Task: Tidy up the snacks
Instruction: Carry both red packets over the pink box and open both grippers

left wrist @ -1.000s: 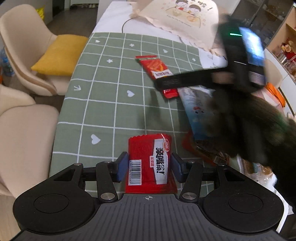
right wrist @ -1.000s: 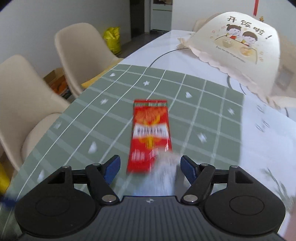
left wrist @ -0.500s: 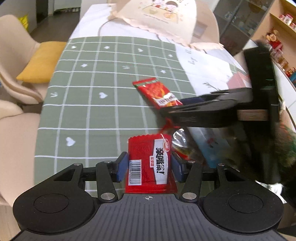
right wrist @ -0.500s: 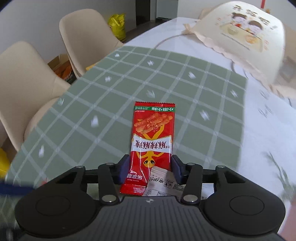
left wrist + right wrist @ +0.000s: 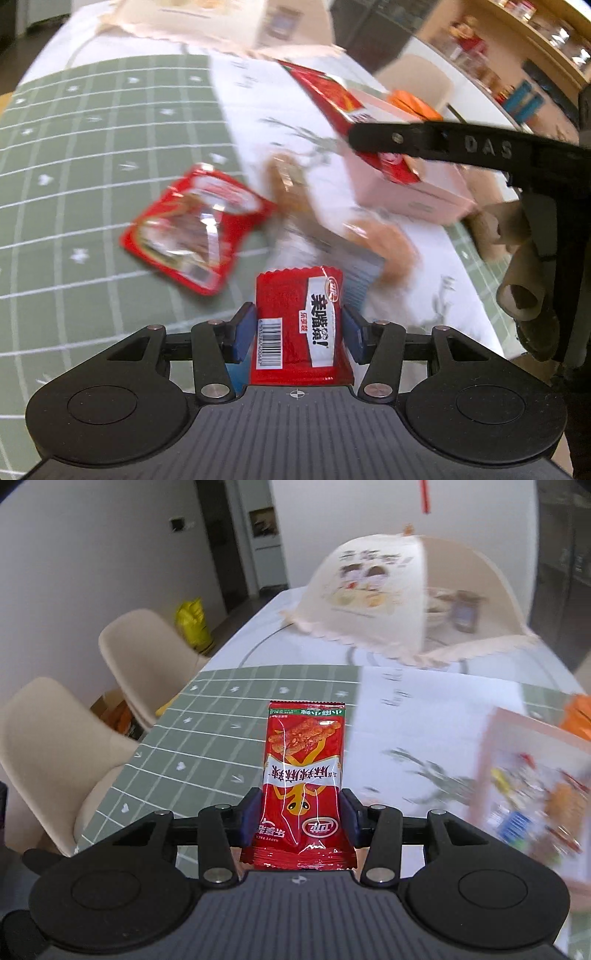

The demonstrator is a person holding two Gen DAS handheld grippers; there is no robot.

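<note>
My left gripper (image 5: 298, 326) is shut on a small red snack packet (image 5: 299, 325) with a barcode, held above the table. My right gripper (image 5: 299, 818) is shut on a long red spicy-stick packet (image 5: 303, 760) and holds it up off the table. In the left wrist view that packet (image 5: 332, 99) and the right gripper's finger (image 5: 443, 142) hang over a pink box (image 5: 406, 184). The box (image 5: 535, 794) also shows at the right of the right wrist view, with several snacks inside. Another red packet (image 5: 199, 229) lies on the green checked mat (image 5: 92, 155).
A blurred biscuit packet (image 5: 369, 236) lies beside the pink box. A cream food cover (image 5: 384, 594) stands at the table's far end. Two beige chairs (image 5: 55, 760) stand along the left side. Shelves (image 5: 517, 48) are behind on the right.
My right gripper lifted the long red packet off the mat and carried it right, toward the pink box. My left gripper swung right with its packet still held.
</note>
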